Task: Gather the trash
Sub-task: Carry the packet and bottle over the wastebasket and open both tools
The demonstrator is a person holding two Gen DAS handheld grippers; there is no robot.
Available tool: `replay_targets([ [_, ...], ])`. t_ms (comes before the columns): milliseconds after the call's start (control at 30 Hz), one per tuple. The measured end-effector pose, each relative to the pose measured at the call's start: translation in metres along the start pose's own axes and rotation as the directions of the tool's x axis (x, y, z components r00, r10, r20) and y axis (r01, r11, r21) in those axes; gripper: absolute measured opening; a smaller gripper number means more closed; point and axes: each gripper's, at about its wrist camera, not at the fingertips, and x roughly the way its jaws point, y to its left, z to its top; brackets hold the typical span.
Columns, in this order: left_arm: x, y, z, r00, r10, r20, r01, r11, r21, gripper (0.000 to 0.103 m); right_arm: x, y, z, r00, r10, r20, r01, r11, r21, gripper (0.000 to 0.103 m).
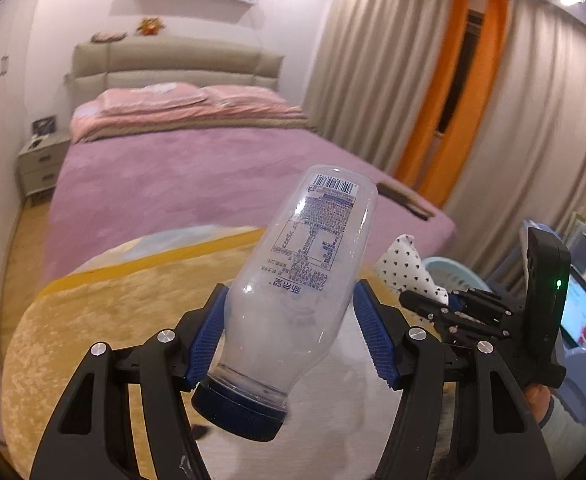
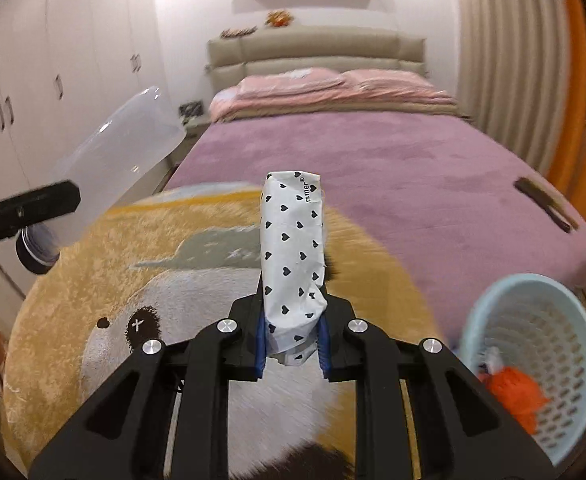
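In the left wrist view my left gripper (image 1: 293,294) is shut on a clear, empty plastic bottle (image 1: 313,240). Its dark blue cap (image 1: 239,412) points back toward the camera, and the bottle hangs tilted above the rug. In the right wrist view my right gripper (image 2: 292,344) is shut on a white tissue pack printed with black hearts (image 2: 293,248), which stands upright between the blue pads. The bottle (image 2: 109,160) also shows at the left of that view. The tissue pack (image 1: 407,268) and the right gripper (image 1: 447,306) appear at the right of the left wrist view.
A pale blue perforated basket (image 2: 529,280) holding orange trash (image 2: 513,396) stands on the floor at lower right. A round yellow bear rug (image 2: 113,280) lies below. The purple bed (image 2: 373,168) has a dark flat object (image 2: 545,204) near its corner. A wardrobe stands left, curtains right.
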Motion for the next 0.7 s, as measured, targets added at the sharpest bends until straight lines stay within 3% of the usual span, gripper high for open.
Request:
replay_targets([
  [333, 0.021, -0.112, 0.018, 0.995, -0.102, 0.011, 0.099, 0.985, 0.144, 0.062, -0.082, -0.102, 0.001, 0.986, -0.158, 0.051, 0.148, 0.975, 0.167, 0.017],
  [500, 0.05, -0.157, 0.022, 0.986, -0.164, -0.018, 0.165, 0.971, 0.175, 0.062, -0.112, -0.147, -0.002, 0.967, -0.248, 0.066, 0.228, 0.947, 0.226, 0.017],
  [700, 0.083, -0.202, 0.021, 0.973, -0.225, -0.049, 0.23, 0.958, 0.169, 0.062, -0.128, -0.198, -0.008, 0.954, -0.293, 0.065, 0.261, 0.916, 0.303, 0.017],
])
